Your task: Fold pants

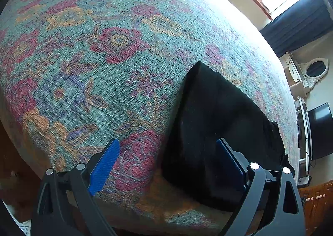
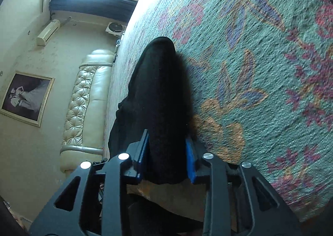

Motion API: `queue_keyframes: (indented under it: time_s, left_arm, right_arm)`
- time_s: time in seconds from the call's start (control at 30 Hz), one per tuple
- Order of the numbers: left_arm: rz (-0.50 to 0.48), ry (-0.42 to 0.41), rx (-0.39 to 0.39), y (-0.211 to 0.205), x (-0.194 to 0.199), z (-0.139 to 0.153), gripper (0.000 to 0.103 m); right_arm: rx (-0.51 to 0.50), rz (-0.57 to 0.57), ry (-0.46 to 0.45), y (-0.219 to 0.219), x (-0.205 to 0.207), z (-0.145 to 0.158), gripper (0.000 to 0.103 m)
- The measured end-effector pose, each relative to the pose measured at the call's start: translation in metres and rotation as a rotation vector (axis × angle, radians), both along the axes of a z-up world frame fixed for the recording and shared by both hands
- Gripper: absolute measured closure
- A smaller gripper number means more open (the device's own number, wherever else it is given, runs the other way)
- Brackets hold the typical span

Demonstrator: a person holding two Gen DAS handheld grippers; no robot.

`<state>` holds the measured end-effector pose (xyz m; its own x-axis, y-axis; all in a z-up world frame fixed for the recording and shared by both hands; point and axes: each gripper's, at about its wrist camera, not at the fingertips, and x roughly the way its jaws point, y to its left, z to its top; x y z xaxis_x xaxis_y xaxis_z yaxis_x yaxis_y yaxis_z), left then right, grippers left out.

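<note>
On the patterned bedspread [image 1: 87,52], covering nearly the whole field and serving as the folding surface. Lying across it toward the window side: black pants [image 1: 210,115], already doubled into a narrow band, presumably ready for another fold. Right gripper [image 2: 167,159]: clamping the near end of the pants, blue pads pressing both sides of the cloth, likely for lifting it. Left gripper [image 1: 166,163]: spreading wide, holding nothing, hovering over the pants' near edge.
</note>
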<state>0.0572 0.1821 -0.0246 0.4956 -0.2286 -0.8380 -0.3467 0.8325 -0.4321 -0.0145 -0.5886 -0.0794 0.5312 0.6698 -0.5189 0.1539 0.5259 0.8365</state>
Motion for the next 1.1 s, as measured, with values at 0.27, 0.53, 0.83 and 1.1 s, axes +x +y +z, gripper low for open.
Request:
queue_keyframes:
  time_s: [0.27, 0.53, 0.83, 1.1]
  left_arm:
    - [-0.030, -0.043, -0.051, -0.001, -0.001, 0.003, 0.011]
    - [-0.143, -0.118, -0.281, 0.018, 0.005, -0.005, 0.011]
    - [-0.240, -0.087, -0.638, 0.039, 0.020, -0.035, 0.011]
    - [-0.365, -0.029, -0.511, 0.013, 0.047, -0.032, 0.011]
  right_arm:
    - [0.018, -0.088, -0.027, 0.004, -0.006, 0.012, 0.048]
    - [-0.259, -0.090, -0.099, 0.048, -0.013, 0.083, 0.028]
    - [-0.204, 0.050, -0.168, 0.120, -0.015, 0.114, 0.027]
    - [-0.104, 0.081, -0.119, 0.158, -0.013, 0.099, 0.027]
